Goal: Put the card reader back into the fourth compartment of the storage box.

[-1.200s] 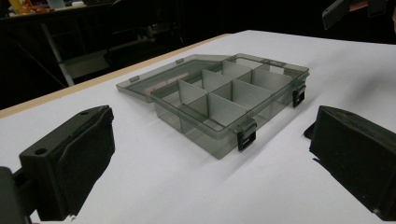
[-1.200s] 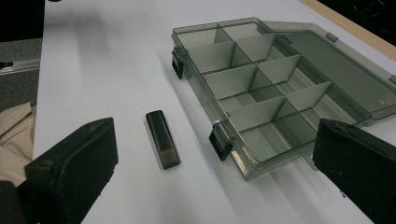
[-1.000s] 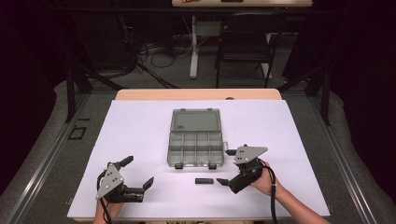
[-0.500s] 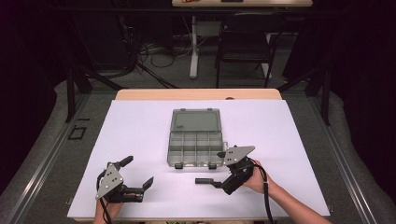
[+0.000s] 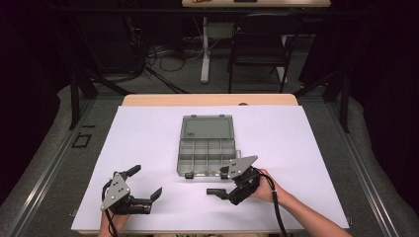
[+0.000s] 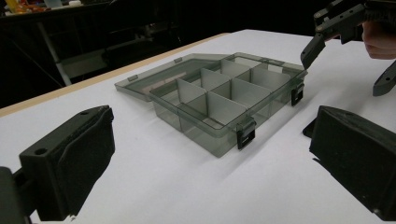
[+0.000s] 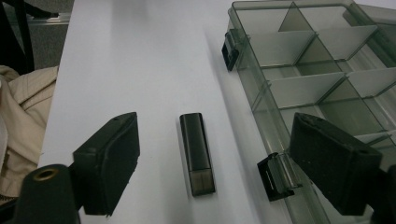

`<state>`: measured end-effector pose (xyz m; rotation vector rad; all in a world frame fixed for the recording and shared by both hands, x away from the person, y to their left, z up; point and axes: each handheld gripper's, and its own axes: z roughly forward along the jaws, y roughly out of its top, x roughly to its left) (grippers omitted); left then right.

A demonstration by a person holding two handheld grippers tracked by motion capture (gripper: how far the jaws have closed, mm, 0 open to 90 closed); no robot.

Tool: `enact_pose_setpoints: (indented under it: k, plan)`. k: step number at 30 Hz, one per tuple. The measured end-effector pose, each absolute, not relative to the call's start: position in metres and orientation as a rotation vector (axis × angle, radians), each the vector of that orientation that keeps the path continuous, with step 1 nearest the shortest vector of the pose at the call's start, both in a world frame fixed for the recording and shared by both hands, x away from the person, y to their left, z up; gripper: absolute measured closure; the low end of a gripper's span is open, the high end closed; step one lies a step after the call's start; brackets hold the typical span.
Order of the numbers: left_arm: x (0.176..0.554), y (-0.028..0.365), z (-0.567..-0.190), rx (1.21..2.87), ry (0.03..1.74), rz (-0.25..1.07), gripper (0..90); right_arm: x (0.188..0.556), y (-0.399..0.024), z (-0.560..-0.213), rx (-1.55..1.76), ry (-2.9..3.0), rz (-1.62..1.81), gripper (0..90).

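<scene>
right hand-held gripper [image 7: 201,163]: jaws just been closing, part open, astride black stick [image 7: 197,153], untouched | stick: flat on tabletop [image 5: 148,138] near front edge, beside compartment box [image 5: 205,148], long axis along jaws | left hand-held gripper [image 5: 146,185]: open, empty, farther

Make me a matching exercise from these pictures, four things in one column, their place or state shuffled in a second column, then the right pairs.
Column one:
1. small black rectangular stick
2. clear grey plastic compartment box
3. left gripper
4. right gripper

Column two:
A. lid open, compartments bare
B. lying flat on the white table between open jaws
C. jaws just been closing, not yet pressing on anything
D. open, near the table's front left

Pairs: 1-B, 2-A, 3-D, 4-C
</scene>
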<state>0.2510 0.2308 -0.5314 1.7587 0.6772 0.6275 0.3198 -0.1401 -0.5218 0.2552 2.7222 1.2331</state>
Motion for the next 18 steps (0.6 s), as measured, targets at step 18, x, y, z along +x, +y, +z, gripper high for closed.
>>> enact_pose_setpoints:
  k: [18]
  plan:
    - [0.251,0.231,-0.532,1.762,0.677,0.629,0.2,0.327,-0.126,-0.537,0.133,2.865,1.136,56.0]
